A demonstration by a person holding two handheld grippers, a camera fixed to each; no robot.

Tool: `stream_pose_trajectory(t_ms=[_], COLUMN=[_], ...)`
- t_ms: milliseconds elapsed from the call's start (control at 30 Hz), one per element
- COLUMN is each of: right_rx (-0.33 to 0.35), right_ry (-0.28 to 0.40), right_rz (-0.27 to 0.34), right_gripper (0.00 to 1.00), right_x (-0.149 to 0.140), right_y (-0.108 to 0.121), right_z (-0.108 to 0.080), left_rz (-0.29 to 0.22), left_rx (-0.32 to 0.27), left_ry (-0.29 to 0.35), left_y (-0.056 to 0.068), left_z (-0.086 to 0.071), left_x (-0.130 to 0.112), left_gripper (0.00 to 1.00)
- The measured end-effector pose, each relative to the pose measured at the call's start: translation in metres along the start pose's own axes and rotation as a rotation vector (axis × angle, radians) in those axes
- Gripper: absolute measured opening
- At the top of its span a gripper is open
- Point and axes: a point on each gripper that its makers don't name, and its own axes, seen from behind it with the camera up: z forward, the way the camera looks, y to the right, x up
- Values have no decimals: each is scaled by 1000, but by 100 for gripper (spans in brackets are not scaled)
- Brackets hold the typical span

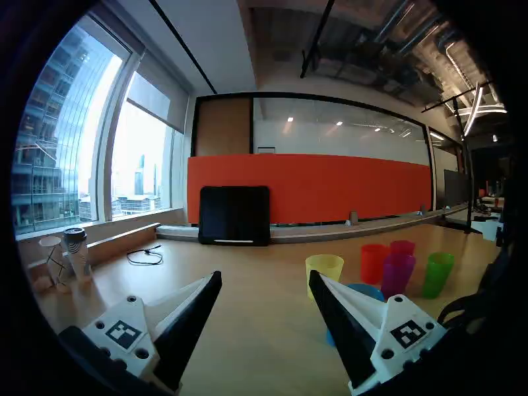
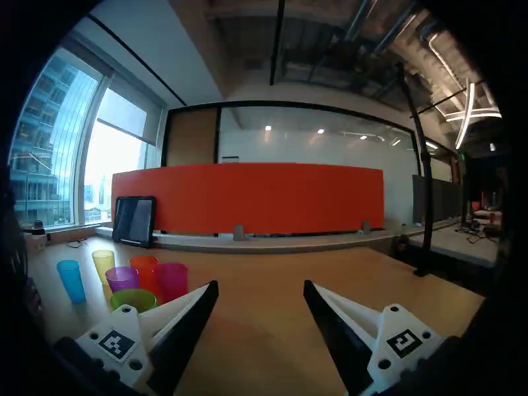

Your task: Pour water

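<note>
Across the lower half of both views lies the wooden counter [image 1: 251,264], an orange partition [image 1: 310,188] behind it. Left gripper [image 1: 264,276] and right gripper [image 2: 259,285] hover wide open, both empty. Coloured cups [image 1: 398,272] stand clustered at the right of the left gripper view and at the lower left of the right gripper view.

A yellow cup [image 1: 324,267], red cup [image 1: 373,262], green cup [image 1: 438,272], orange partition [image 1: 310,188].
</note>
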Motion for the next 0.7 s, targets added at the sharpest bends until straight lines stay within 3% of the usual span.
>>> stream_pose_trajectory(t_ms=[700], right_rx=[0], right_ry=[0], right_rz=[0], right_gripper=[100], right_x=[0], right_y=[0], right_z=[0], left_rz=[-2], left_rx=[0], left_ry=[0], left_y=[1], left_z=[1], left_x=[-1], left_gripper=[99])
